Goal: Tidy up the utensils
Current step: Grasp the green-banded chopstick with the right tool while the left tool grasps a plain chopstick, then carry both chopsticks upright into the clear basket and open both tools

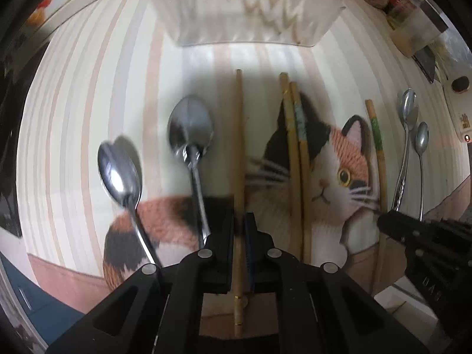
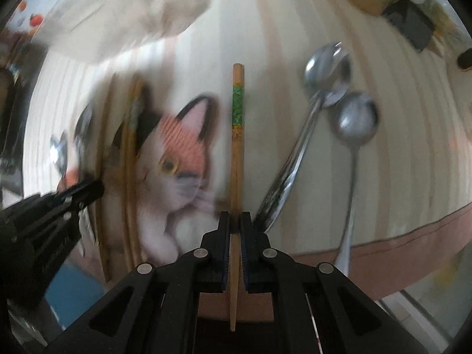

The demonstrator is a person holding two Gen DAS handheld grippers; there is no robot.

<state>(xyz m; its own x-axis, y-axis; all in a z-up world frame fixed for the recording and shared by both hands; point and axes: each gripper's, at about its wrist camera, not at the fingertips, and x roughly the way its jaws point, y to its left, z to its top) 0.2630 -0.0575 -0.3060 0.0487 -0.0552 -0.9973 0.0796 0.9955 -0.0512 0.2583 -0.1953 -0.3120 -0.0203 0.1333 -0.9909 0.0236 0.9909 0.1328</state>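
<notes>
Calico cat print, bamboo tan and shiny steel

The tablecloth [image 1: 88, 94] carries pale cream, grey and peach stripes, a brown border, and a printed cat [image 1: 333, 162] in white, orange and black with a yellow eye. The chopsticks are light bamboo tan: one plain chopstick [image 1: 239, 147], a pair [image 1: 298, 159] with a pale bluish-green patch, and one chopstick [image 2: 237, 135] with a mottled green band. The spoons [image 1: 191, 129] are mirror-bright silver. The basket [image 1: 244, 8] is translucent white with ribbing. Each hand-held gripper [image 1: 239, 221] is matte black.
</notes>
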